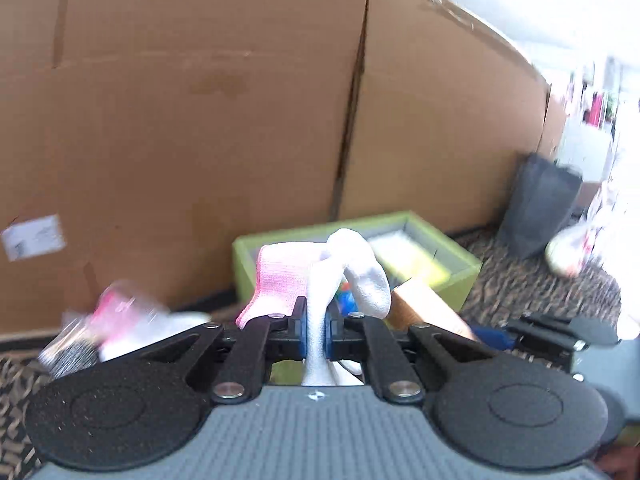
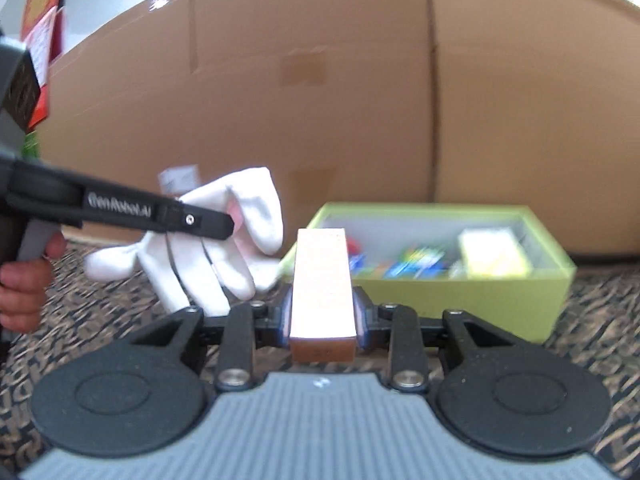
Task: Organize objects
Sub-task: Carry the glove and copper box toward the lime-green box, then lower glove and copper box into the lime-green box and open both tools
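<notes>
One green box (image 2: pixel 460 300), perhaps toy-filled

Big cardboard boxes (image 1: pixel 180 120) as backdrop, brown patterned carpet (image 2: pixel 600 320), bright bg at right

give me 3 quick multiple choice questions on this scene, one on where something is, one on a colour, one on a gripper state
1. Where is the green box?
A. on the patterned carpet, before the cardboard wall
B. on a shelf
C. inside a drawer

2. What colour is the glove held by the left gripper?
A. black
B. white with a pink cuff
C. blue

3. What is the right gripper doing?
A. hanging open and empty
B. clamped on a wooden block
C. clamped on a glove

Answers:
1 A, the box sits on the carpet in front of the cardboard.
2 B, white fingers and pink cuff show.
3 B, the pads press the wooden block.
</notes>
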`<state>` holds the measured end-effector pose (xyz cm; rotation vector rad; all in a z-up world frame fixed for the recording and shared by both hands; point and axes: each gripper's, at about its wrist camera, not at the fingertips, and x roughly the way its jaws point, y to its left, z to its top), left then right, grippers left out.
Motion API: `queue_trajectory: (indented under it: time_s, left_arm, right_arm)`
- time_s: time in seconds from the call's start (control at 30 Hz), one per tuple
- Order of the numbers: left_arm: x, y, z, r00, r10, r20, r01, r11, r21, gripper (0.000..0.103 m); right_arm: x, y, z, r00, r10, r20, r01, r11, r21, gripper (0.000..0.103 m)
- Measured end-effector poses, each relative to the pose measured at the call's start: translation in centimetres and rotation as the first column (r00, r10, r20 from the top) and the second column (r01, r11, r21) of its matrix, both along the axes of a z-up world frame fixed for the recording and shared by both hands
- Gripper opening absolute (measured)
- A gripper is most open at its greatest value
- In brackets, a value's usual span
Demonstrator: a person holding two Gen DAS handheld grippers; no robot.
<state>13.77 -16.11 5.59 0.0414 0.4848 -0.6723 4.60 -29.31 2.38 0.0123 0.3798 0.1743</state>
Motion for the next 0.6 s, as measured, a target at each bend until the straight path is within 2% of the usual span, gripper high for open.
queue_trajectory:
  time_s: [0.17,0.33,0.4,0.6]
  left_arm:
    - [4.3,-4.7,1.2,1.000,0.009,0.000,-0.009,1.000,0.006,0.006]
    - [8.7,-8.6,-0.9,0.999,0.033,-0.038,-0.031,0.998,0.061,0.006]
    - [9.9,-9.0,-1.8,0.998,0.033,-0.061,-0.029,0.998,0.063,0.006]
    - [11.5,-9.7,-3.7,0.997,0.057,-0.061,-0.050,0.994,0.097,0.006]
  right_arm:
    - [4.6,-2.4,1.2,0.997,-0.079,0.022,0.080,0.996,-0.036,0.030]
    - [10.0,-4.0,0.1,0.995,-0.101,-0.004,0.100,0.989,-0.106,0.030]
    - [11.7,-4.3,-0.7,0.994,-0.106,-0.023,0.102,0.986,-0.134,0.029]
    - [15.4,-5.0,-2.3,0.993,-0.105,-0.050,0.097,0.985,-0.142,0.030]
